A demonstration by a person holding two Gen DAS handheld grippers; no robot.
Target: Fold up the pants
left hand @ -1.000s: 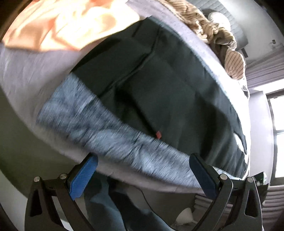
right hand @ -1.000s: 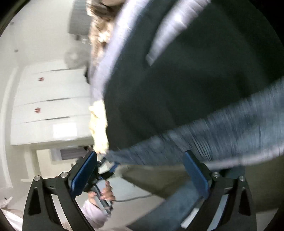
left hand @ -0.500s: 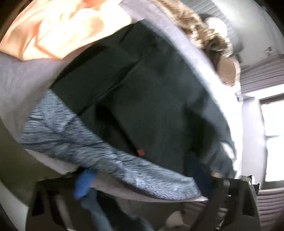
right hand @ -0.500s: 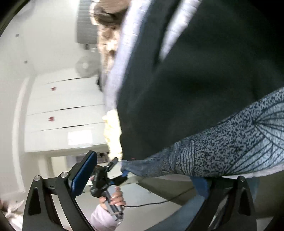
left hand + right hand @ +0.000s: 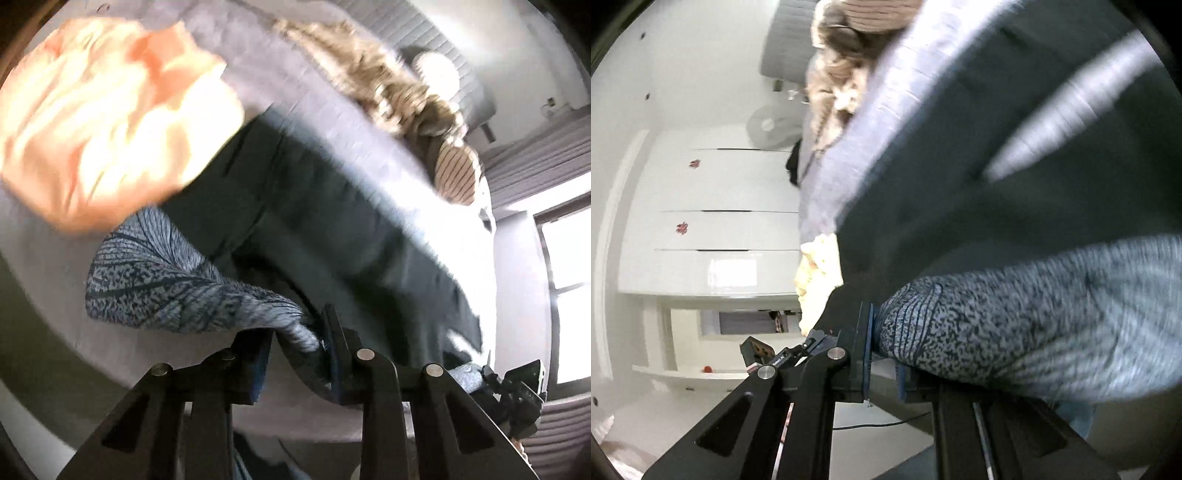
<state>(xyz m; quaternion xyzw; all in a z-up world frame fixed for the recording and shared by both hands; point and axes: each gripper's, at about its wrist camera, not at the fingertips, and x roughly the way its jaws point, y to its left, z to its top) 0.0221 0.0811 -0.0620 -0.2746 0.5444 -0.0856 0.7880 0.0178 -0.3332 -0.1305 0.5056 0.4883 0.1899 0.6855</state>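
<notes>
The pants [image 5: 332, 206] are dark green-black, with a waistband [image 5: 1015, 325] speckled grey and blue. An orange garment [image 5: 103, 122], a tan striped cloth [image 5: 454, 173] and a lilac-grey bed [image 5: 332, 122] are seen.
</notes>
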